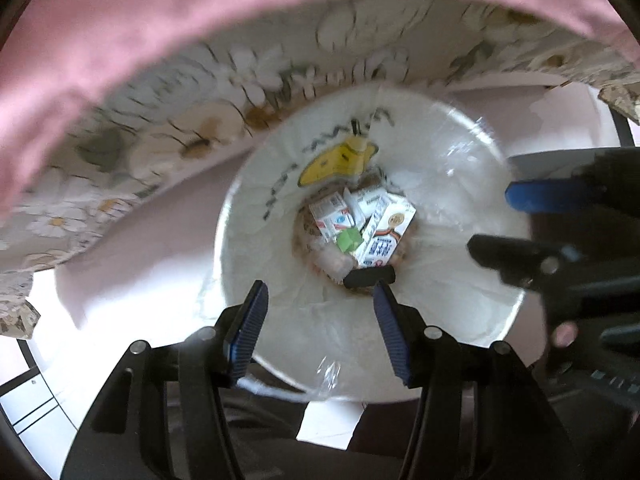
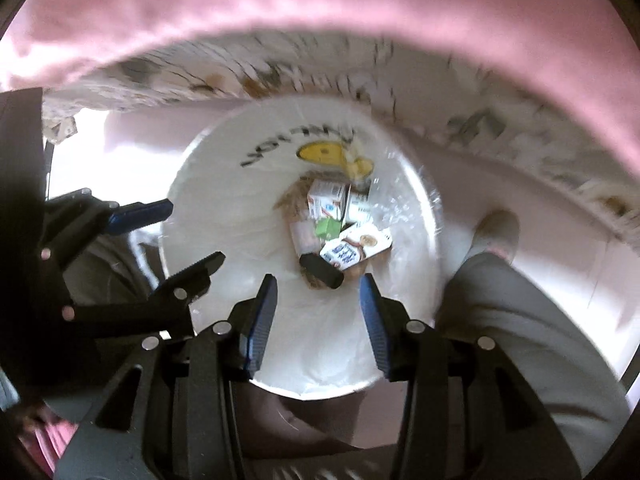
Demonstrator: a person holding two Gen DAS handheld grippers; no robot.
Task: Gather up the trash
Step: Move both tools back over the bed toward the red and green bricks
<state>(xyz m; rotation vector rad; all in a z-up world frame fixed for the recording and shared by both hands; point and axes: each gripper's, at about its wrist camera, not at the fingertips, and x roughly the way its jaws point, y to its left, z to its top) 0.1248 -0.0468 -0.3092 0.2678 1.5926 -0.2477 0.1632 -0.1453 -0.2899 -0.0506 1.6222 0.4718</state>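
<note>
Both wrist views look straight down into a white trash bin (image 1: 280, 240) lined with clear plastic, standing on a pale pinkish floor (image 1: 168, 264). A flower-printed cloth (image 1: 168, 120) arcs across the upper part of each frame, with a pink cloth (image 1: 120, 20) above it; both are blurred.

The bin's round rim is in plain sight nearly all the way round. The bin's mouth is open between the two grippers.

The trash lies at the bin's bottom, centre of frame. Counted there: three white cartons (image 1: 384, 236), one small green box (image 1: 349, 240), and one black oblong piece (image 1: 369, 277) nearest the lower edge. Other scraps below them are too blurred to identify.

The left gripper (image 1: 320, 328) hangs above the bin, jaws spread, nothing between them. The right gripper (image 2: 318, 320) hangs likewise, jaws apart and bare. A grey-trousered leg (image 2: 500, 320) and shoe (image 2: 496, 228) stand at the lower right of the right wrist view.
</note>
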